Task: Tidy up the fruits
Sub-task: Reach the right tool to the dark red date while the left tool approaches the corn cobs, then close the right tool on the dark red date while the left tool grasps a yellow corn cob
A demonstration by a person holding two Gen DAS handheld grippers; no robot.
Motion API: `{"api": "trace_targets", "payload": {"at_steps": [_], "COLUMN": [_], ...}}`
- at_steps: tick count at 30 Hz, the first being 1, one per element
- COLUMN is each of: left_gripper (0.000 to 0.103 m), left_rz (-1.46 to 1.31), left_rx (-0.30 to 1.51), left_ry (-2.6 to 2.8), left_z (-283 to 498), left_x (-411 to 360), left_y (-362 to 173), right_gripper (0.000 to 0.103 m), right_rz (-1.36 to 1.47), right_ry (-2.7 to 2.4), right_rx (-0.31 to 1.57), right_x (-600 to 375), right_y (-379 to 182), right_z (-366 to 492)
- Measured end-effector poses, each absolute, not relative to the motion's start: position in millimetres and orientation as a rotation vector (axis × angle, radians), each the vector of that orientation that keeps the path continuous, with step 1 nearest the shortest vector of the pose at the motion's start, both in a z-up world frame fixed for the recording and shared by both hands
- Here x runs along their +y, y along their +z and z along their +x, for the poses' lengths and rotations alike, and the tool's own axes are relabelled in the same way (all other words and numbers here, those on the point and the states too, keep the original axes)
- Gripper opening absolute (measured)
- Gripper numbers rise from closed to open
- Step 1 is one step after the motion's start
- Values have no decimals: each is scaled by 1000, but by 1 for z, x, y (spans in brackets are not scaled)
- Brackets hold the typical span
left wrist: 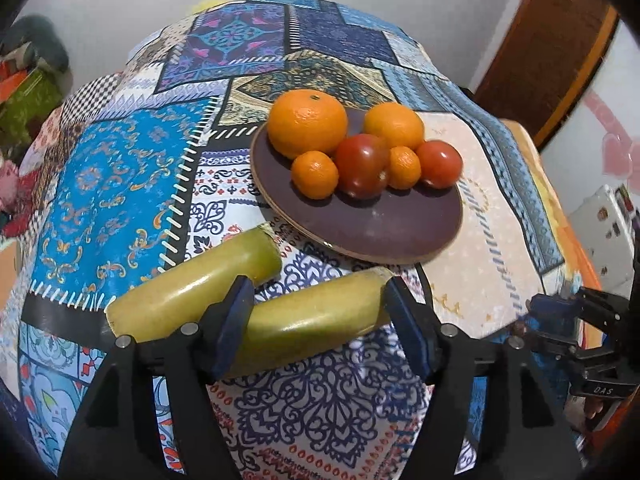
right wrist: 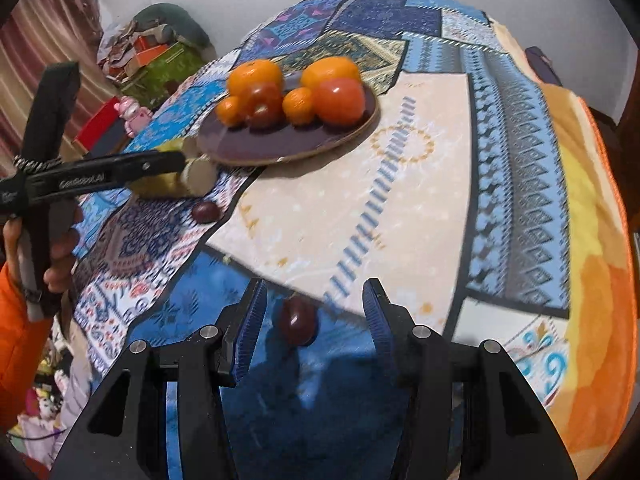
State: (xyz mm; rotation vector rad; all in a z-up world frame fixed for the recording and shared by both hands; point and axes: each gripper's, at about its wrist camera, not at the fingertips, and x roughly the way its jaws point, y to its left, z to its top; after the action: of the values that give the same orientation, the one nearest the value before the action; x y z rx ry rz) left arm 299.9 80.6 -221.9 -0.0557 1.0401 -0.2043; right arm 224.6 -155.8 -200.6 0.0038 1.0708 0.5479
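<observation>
Plate (left wrist: 380, 236), dark purple, frame centre: two oranges, two small mandarins, two red tomatoes (left wrist: 362, 164); two yellow-green cut stalks (left wrist: 312, 316) lower left, the nearer between the parted, non-pressing left gripper (left wrist: 320, 328) pads; right gripper (right wrist: 316, 320) open around a dark plum (right wrist: 298, 320); patchwork-cloth desk (left wrist: 120, 200); white wall.
</observation>
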Motion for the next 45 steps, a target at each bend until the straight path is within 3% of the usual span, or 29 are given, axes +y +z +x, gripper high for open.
{"api": "trace_targets", "payload": {"at_steps": [5,10,20,24,29,45], "left_gripper": [68,70,74,64,40,38], "left_rz": [21,54,45,28,-5,-26], "left_rx": [1034,1057,1102,1076,1070,1116], "left_ry": [-229,-222,-249,-212,-196,-194], "left_z": [287,296,299,287,267,288], "left_x": [72,68,69,71,74,57], "left_y": [-219,-224,-239,-238,-232,-244], "right_gripper": [47,32,25,18,18,17], "right_rz": [-42,-36,-17,-10,-9,-8], "right_ry": [542,560,561,558,555,548], "right_rx": [1069,1070,1069,1066,1057,1048], "right_x": [-149,-146,-147,-147,-146,-149], "right_y": [-209,-209,-210,-209,-207,-206], "right_z": [215,215,214,213,211,208]}}
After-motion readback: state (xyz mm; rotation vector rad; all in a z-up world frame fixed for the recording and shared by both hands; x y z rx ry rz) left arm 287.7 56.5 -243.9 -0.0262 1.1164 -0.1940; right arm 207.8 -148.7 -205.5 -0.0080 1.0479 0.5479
